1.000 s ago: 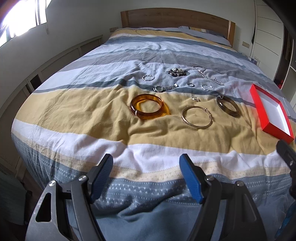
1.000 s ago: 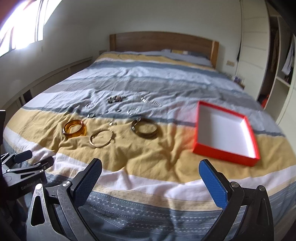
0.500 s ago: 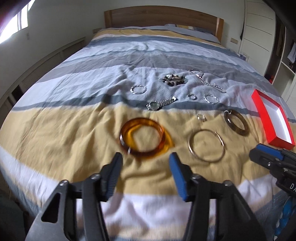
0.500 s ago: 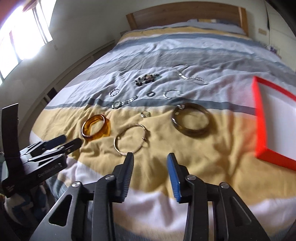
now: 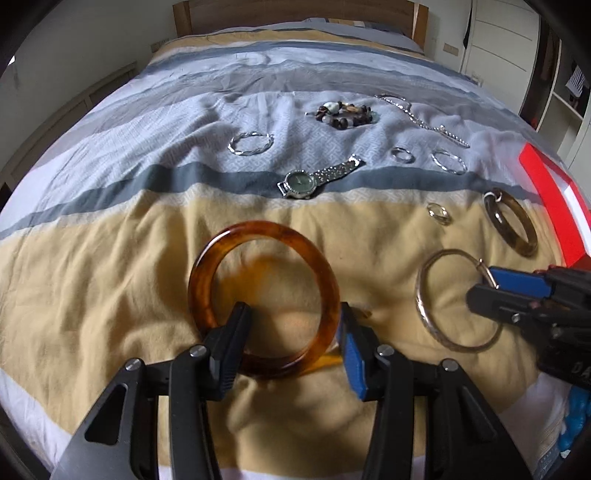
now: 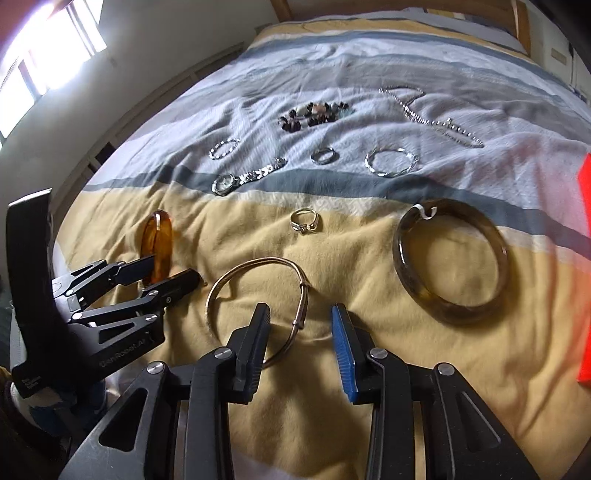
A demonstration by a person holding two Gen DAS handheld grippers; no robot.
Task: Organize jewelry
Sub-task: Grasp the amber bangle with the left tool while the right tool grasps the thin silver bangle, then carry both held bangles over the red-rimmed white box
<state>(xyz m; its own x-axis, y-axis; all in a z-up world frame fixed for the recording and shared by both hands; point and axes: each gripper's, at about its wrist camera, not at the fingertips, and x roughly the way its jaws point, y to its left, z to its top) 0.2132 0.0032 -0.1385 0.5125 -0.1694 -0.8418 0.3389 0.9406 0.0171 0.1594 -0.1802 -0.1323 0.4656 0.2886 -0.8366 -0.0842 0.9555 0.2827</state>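
Observation:
An amber bangle [image 5: 264,295] lies flat on the yellow stripe of the bedcover. My left gripper [image 5: 291,325] hangs low over its near arc with the jaws closing; the arc sits between the fingers and no pad visibly presses on it. To its right lies a thin gold bangle [image 6: 255,306]. My right gripper [image 6: 299,325] stands narrowed astride its clasp side, with a gap on both sides. A dark olive bangle [image 6: 450,258] and a small ring [image 6: 304,223] lie further on. The red box [image 5: 546,192] sits at the right.
Further up the bed lie a silver watch [image 5: 314,179], a beaded bracelet [image 5: 343,112], a silver chain [image 5: 424,118] and a few silver hoops [image 5: 251,143]. A wooden headboard [image 5: 295,14] closes the far end; cupboards stand at the right.
Both grippers came forward and down toward the bed. Their jaws narrowed from wide open. The left now straddles the amber bangle, the right the thin gold one.

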